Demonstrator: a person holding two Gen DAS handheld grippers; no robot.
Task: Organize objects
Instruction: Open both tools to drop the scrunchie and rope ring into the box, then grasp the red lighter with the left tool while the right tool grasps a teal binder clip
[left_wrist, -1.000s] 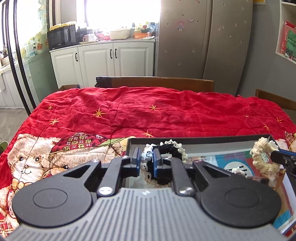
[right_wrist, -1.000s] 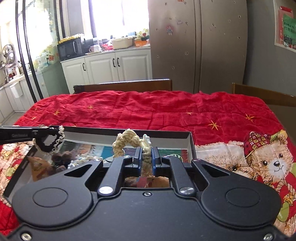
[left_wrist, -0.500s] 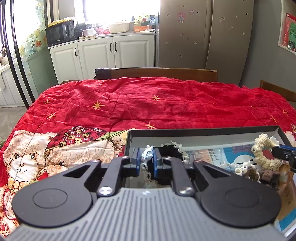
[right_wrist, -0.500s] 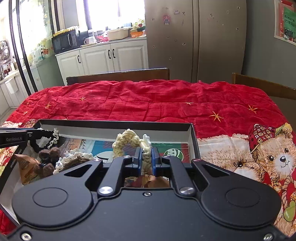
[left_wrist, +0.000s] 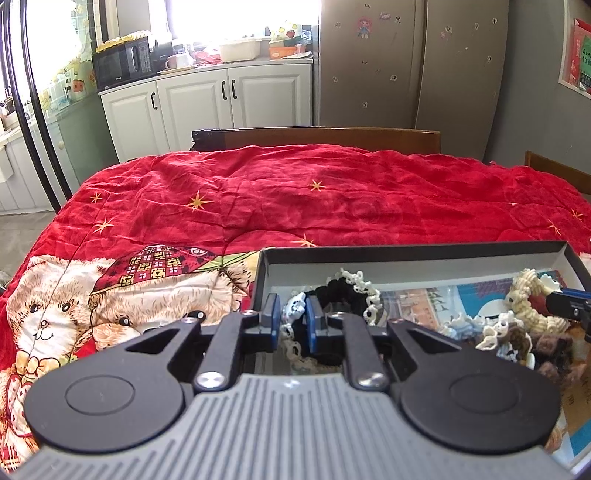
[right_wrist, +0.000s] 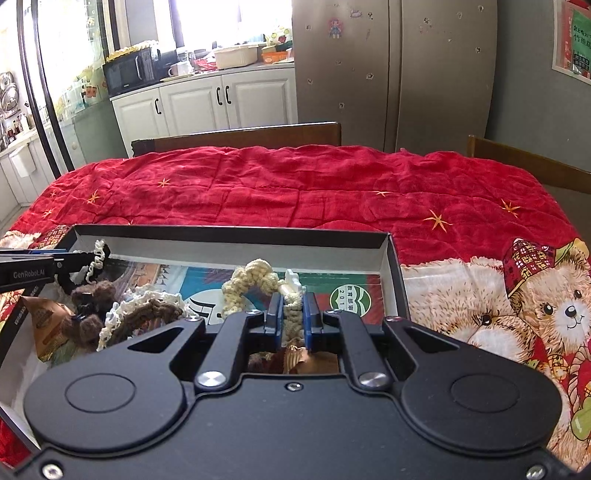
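A shallow black box (left_wrist: 406, 249) (right_wrist: 229, 232) lies on the red bear-print quilt. My left gripper (left_wrist: 291, 319) is shut on a black scrunchie with white lace trim (left_wrist: 347, 288), held over the box's left end. My right gripper (right_wrist: 293, 314) is shut on a cream knitted scrunchie (right_wrist: 251, 277), held over the box's right half. That cream scrunchie also shows in the left wrist view (left_wrist: 528, 302). Brown and white-trimmed scrunchies (right_wrist: 144, 317) lie in the box, also seen in the left wrist view (left_wrist: 513, 336).
The red quilt (left_wrist: 295, 192) covers the whole table. Wooden chair backs (left_wrist: 317, 136) stand at the far edge, and another (right_wrist: 524, 162) at the right. A fridge and white cabinets lie beyond. A brown snack packet (right_wrist: 44, 325) lies in the box's left end.
Both grippers have lowered toward the box while holding their scrunchies. The box now sits higher and larger in both views.
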